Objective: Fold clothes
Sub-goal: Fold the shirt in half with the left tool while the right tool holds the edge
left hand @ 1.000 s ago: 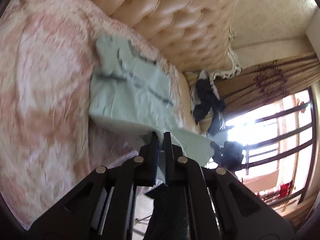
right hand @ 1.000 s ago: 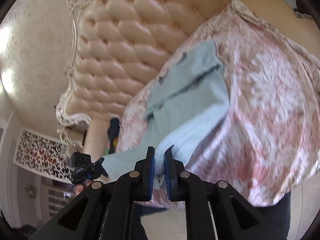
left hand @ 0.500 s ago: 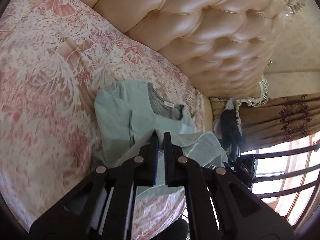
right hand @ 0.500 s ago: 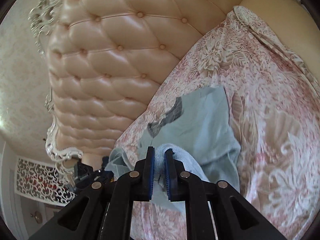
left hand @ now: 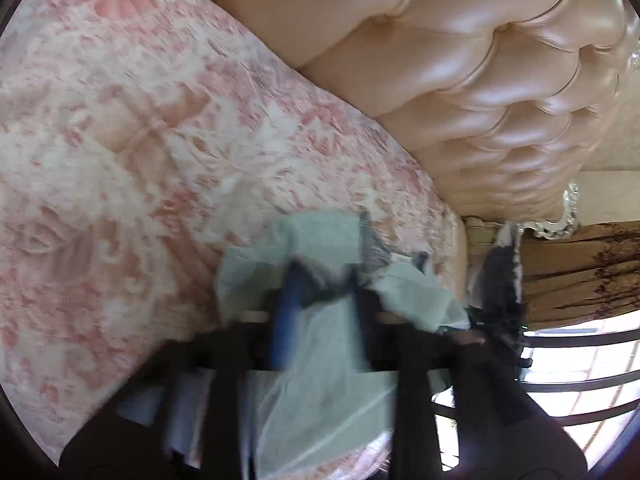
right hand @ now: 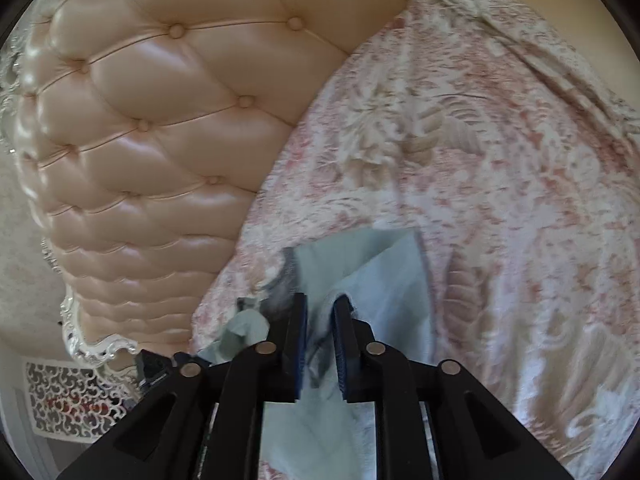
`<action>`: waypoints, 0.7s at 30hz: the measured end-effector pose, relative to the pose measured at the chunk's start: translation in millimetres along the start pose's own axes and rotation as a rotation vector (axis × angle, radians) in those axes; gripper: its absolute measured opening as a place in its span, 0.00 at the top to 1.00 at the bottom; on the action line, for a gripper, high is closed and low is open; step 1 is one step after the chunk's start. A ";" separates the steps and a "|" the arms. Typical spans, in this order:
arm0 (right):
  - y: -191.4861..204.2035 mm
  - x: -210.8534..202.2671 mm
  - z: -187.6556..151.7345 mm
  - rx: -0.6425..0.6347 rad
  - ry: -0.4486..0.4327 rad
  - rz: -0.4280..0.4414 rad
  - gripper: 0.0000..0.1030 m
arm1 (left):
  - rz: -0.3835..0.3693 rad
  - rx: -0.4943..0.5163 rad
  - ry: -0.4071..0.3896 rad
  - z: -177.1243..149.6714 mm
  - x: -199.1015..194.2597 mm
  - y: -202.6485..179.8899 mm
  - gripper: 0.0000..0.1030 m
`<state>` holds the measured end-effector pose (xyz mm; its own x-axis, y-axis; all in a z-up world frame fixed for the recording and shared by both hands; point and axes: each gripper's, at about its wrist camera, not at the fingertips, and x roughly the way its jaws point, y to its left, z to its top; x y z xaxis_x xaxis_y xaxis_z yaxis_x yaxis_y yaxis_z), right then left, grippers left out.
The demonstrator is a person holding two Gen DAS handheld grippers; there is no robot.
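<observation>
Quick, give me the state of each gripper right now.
Left gripper: open, fingers spread, the pale green shirt lying loose between them.
Right gripper: fingers slightly apart, with shirt cloth between them; a grip cannot be told.

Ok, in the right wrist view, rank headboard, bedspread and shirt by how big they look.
1 and 2. Bedspread and headboard: each fills a large share of the frame, too close to rank.
3. Shirt: clearly smallest, partly hidden by the jaws.
</observation>
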<state>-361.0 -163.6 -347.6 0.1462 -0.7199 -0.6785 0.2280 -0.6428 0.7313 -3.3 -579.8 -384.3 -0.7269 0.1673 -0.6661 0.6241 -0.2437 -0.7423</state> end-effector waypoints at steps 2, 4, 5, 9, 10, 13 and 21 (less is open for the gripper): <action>-0.5 -18.3 2.5 -0.037 -0.054 -0.014 0.32 | 0.003 0.039 -0.056 -0.8 -14.2 -1.5 0.38; 3.0 -43.4 1.4 -0.078 -0.115 -0.030 0.18 | -0.015 0.064 -0.077 -2.1 -26.4 -3.6 0.38; 5.6 -56.6 0.4 -0.102 -0.147 -0.044 0.18 | -0.027 0.075 -0.085 -3.5 -32.9 -5.3 0.38; 30.6 -82.3 -38.7 -0.301 -0.173 -0.098 0.18 | -0.043 0.191 -0.077 -24.8 -47.5 -24.9 0.44; 35.6 -82.2 -51.3 -0.354 -0.161 -0.108 0.18 | -0.052 0.238 -0.066 -37.1 -47.1 -34.4 0.44; 32.2 -67.6 -90.1 -0.471 -0.190 -0.297 0.18 | -0.040 0.423 -0.045 -86.0 -42.7 -65.8 0.44; 15.8 -46.3 -157.2 -0.711 -0.236 -0.430 0.22 | 0.092 0.460 -0.213 -171.3 -60.2 -40.3 0.44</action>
<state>-212.9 -99.3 -315.6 -0.2763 -0.5381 -0.7963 0.7779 -0.6118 0.1435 64.4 -416.3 -326.7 -0.7472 -0.0607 -0.6618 0.5321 -0.6512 -0.5411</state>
